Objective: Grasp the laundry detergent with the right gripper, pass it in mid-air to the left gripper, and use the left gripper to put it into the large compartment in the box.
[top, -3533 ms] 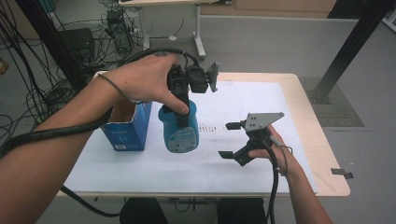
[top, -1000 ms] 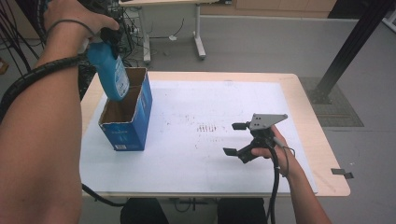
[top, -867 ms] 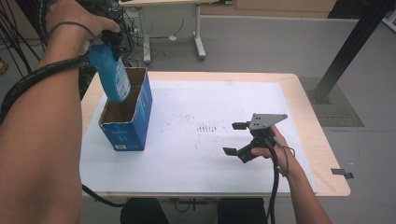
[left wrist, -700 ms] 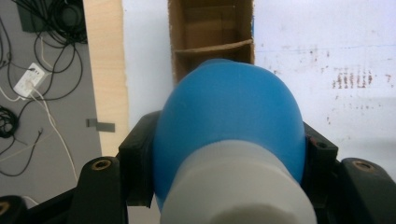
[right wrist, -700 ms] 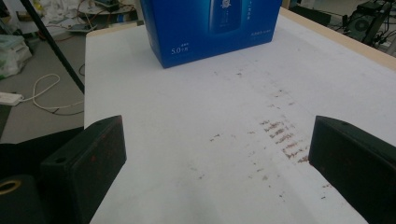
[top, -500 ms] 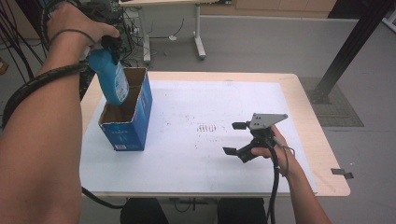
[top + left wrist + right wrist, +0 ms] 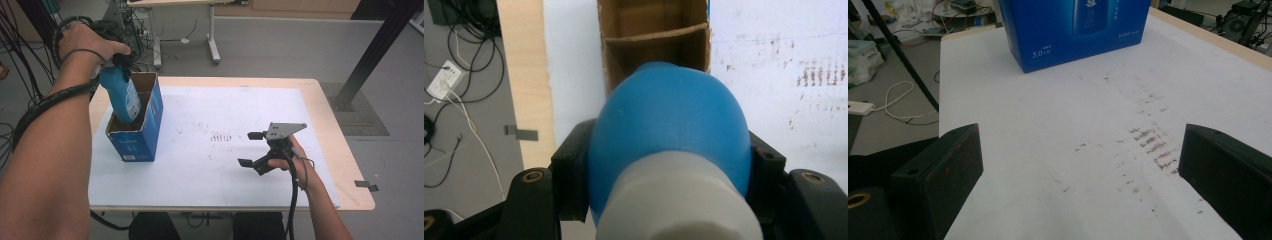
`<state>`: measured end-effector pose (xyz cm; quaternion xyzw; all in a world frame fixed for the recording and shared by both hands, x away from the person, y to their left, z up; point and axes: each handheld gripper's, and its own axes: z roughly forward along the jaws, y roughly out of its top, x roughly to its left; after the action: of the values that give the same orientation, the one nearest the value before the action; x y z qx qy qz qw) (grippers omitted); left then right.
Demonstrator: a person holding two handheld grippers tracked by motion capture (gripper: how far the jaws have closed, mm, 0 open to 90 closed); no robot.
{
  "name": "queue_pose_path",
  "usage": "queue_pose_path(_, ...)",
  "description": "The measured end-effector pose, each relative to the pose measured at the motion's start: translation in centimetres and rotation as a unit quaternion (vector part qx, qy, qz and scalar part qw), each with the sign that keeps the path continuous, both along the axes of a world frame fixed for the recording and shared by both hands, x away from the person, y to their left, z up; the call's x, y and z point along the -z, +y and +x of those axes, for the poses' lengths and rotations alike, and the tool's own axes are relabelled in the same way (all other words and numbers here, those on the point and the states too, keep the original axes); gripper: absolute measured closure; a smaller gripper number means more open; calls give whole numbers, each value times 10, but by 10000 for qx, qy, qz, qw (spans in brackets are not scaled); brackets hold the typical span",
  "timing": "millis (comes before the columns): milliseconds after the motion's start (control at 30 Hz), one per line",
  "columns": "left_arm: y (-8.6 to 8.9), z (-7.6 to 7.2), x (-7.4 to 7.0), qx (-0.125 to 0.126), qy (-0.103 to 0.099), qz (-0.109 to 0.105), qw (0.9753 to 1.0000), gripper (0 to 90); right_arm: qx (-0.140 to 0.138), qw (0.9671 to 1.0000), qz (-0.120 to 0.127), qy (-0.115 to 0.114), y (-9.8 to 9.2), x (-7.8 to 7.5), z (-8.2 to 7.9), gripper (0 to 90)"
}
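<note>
Bottle first: it is a rounded blue plastic one with a pale label on its side and a white cap end, tilted, its lower part already inside the open top of the blue carton. From the left gripper view the bottle's blue shoulder swells out just beyond the white cap, with the carton's brown cardboard compartments below it. Your left gripper clamps the bottle near its top, one black jaw pressed to each side of the blue body, so the bottle hangs from the gripper down into the box. The carton stands upright at the left end of the white-covered counter, near its edge. Your right gripper rests low over the right half of the counter, well apart from the carton, its jaws spread wide with nothing between them but the stained white sheet.
</note>
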<state>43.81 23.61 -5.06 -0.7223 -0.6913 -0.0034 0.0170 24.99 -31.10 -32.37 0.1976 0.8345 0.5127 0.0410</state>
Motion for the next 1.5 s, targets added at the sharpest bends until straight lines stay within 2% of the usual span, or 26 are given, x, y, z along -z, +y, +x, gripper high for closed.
queue_pose_path(500,-1,5,31,8,158,-22,9999,377,36,10000,65,24,-3,3,-1,41)
queue_pose_path(800,-5,6,50,134,227,1,9997,377,28,9999,84,76,-3,7,0,40)
queue_pose_path(1167,-5,6,76,147,313,-26,9994,376,32,9999,128,86,-4,8,-1,38)
queue_pose_path(1500,-1,5,90,120,365,-46,9993,376,27,9998,151,104,-5,12,0,38)
